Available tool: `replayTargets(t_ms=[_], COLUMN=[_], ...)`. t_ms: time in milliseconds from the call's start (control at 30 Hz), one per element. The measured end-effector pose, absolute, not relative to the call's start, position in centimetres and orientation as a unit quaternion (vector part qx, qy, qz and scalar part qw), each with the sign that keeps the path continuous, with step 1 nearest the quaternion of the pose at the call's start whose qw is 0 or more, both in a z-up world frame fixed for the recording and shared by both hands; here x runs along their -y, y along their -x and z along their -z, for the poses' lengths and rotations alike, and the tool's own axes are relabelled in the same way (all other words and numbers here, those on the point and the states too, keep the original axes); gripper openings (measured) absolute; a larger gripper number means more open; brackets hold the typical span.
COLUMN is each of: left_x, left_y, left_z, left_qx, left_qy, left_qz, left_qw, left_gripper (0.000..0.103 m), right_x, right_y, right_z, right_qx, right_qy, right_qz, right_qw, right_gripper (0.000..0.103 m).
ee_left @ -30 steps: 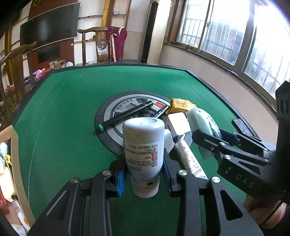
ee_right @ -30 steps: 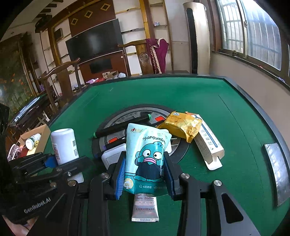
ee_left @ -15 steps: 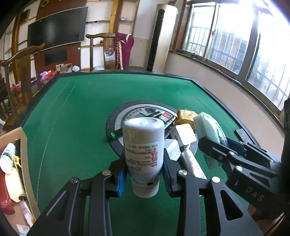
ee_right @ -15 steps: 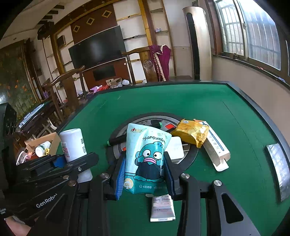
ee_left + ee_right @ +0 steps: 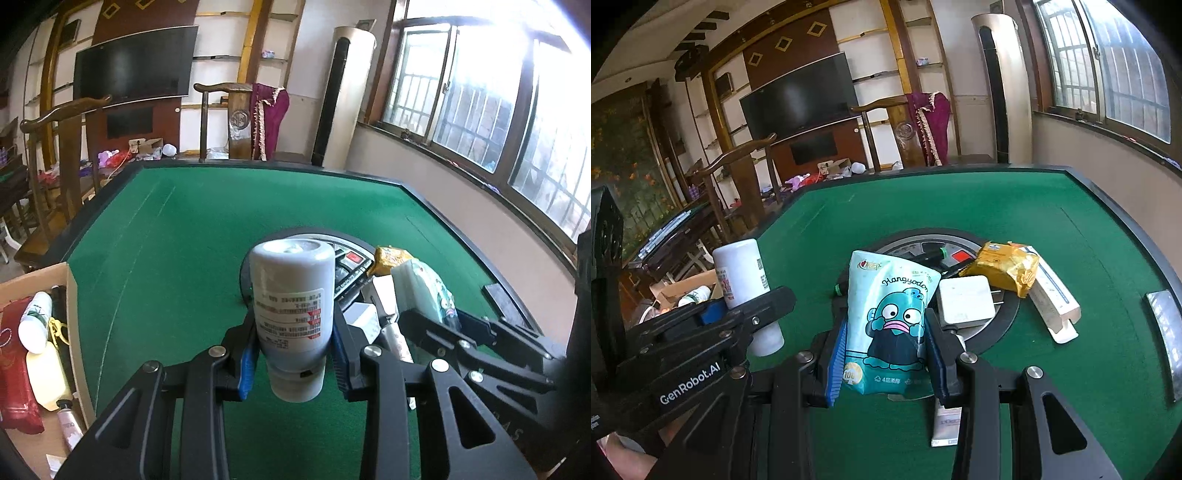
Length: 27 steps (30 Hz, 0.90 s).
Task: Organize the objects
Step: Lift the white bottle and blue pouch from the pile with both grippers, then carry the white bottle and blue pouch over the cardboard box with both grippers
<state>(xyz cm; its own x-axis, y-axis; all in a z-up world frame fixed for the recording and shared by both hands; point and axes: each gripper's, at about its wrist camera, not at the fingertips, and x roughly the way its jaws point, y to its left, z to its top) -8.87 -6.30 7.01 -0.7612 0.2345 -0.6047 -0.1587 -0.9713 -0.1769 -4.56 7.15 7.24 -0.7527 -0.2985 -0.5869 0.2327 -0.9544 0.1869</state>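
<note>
- The left gripper [image 5: 293, 354] is clenching a white cylindrical plastic bottle with a printed label [image 5: 291, 306], its blue pads pressing on both sides of the body; the bottle is standing cap-down between the fingers (its flat base is pointing up and away) and hanging above the green felt table [image 5: 177, 236].
- The right gripper [image 5: 886, 358] is grasping a pale teal soft tissue pack printed with a blue cartoon face [image 5: 892, 321], squeezed upright between its pads and held over the near rim of the round grey-and-black panel set in the middle of the table [image 5: 1004, 321].
- The two grippers are sitting side by side, the left one showing at the left edge of the right wrist view with the bottle in its fingers.
- A white square charger plug [image 5: 964, 301] is lying on the round panel just beside the tissue pack, and a yellow foil snack packet [image 5: 1001, 267] is resting behind it, leaning against a long white and tan carton [image 5: 1052, 299] that is lying on the felt.
- A black pen with a green end [image 5: 932, 254] is lying across the panel behind the pack.
- A small pale cosmetic tube [image 5: 947, 424] is lying on the felt under the right gripper's finger (only its lower part is showing).
- An open brown cardboard box [image 5: 74, 332] is sitting off the table's left edge, holding a small white bottle [image 5: 35, 321], a red pouch [image 5: 14, 376] and a cream-coloured tube [image 5: 48, 373].
</note>
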Motion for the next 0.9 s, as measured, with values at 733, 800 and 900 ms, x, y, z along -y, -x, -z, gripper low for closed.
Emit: replayTargets(t_ms=[733,800,900], left_x=[7.9,8.0,8.0], left_y=[8.0,8.0,7.8], left_z=[-7.7,-7.8,-7.8], left_qx=[0.073,0.073,0.075], left_qy=[0.313,0.313,0.311], left_qz=[-0.944,-0.944,-0.944], left_qw=[0.08,0.081,0.076], left_gripper=[0.033,0.033,0.033], right_x=[-5.7,-5.5,-5.1], right_y=[3.9,3.8,3.7], right_z=[-7.2,-7.2,-7.3], right_qx=[0.051,0.052,0.051], right_qy=[-0.32,-0.32,-0.32], right_qz=[0.932,0.932,0.931], right_qw=[0.16,0.162,0.166], right_gripper=[0.041,0.041,0.041])
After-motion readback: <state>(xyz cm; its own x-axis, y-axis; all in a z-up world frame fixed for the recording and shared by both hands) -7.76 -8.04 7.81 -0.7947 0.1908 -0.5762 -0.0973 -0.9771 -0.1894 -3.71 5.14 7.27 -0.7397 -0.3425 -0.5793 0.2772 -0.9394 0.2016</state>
